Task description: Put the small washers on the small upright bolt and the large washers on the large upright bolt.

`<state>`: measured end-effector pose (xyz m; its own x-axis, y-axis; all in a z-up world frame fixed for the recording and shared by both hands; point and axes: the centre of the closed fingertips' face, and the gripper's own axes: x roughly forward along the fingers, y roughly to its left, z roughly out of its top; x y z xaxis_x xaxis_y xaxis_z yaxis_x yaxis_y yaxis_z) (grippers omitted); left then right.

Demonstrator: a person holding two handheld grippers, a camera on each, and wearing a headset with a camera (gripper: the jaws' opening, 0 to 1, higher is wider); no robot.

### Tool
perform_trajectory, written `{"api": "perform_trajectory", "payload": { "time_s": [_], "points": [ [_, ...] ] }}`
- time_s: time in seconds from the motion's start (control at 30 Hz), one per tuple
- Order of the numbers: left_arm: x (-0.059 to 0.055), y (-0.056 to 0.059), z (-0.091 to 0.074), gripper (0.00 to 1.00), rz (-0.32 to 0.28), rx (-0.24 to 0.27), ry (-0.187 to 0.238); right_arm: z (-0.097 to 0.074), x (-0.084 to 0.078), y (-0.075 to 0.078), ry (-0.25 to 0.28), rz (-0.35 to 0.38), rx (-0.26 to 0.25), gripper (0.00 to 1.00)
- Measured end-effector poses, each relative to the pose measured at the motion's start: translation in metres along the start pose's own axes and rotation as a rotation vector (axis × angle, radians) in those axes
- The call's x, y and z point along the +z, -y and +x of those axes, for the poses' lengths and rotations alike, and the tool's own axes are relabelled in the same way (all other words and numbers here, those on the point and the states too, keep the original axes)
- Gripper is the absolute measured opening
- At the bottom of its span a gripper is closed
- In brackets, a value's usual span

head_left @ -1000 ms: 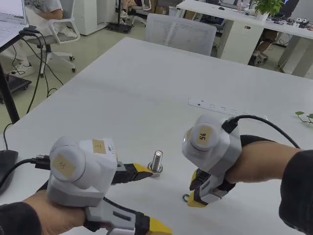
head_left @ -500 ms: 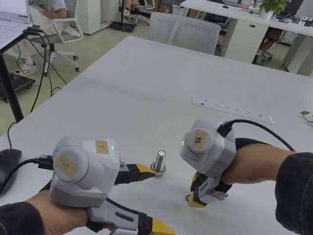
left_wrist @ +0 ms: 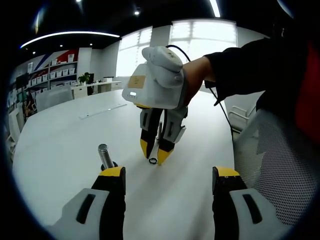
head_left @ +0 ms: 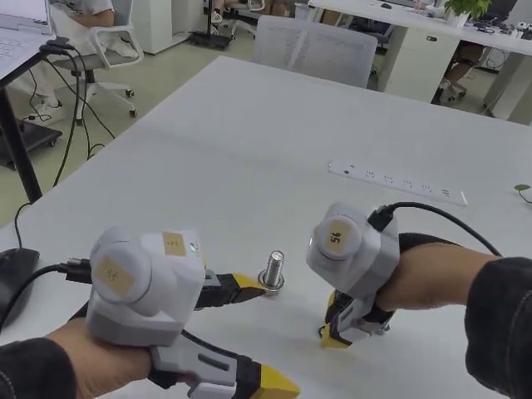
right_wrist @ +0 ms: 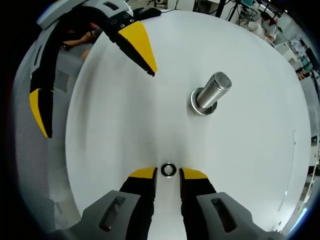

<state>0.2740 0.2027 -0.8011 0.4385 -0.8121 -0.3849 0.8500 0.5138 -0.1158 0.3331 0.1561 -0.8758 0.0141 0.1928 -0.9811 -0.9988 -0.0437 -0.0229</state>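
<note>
The small washer (right_wrist: pixel 168 170) lies flat on the white worktop (head_left: pixel 249 141), close to the edge nearest the person. It sits right at the tips of the right gripper (right_wrist: pixel 168 175), one yellow tip on each side of it. The jaws are a narrow gap apart, barely wider than the ring. I cannot tell whether either tip touches it yet. In the left gripper view the right gripper (left_wrist: pixel 153 152) points steeply down at the washer (left_wrist: pixel 153 160), which is on the surface, not lifted.

Near it, further from that edge, stands an upright threaded bolt (right_wrist: pixel 210 92) with a broad ring at its foot. I cannot tell whether that ring is the bolt's own flange or a washer already seated. I also cannot tell whether this is the small bolt or the large one.

The left gripper (left_wrist: pixel 170 172) is spread wide and carries nothing. One of its tips is just beside the bolt (left_wrist: pixel 105 156).

The step in hand looks like picking up this washer. The next move calls for closing the tips on its rim without flicking it away. It then needs lifting, centring over the bolt's top and dropping level onto the thread.
</note>
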Motion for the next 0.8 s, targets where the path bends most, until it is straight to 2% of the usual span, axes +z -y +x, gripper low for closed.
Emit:
{"api": "perform_trajectory", "payload": {
  "time_s": [0.8],
  "points": [
    [-0.0005,0.0022,0.0007,0.69,0.0,-0.004,-0.001,0.0002,-0.002,-0.0032,0.001,-0.02,-0.002,0.14]
  ]
}}
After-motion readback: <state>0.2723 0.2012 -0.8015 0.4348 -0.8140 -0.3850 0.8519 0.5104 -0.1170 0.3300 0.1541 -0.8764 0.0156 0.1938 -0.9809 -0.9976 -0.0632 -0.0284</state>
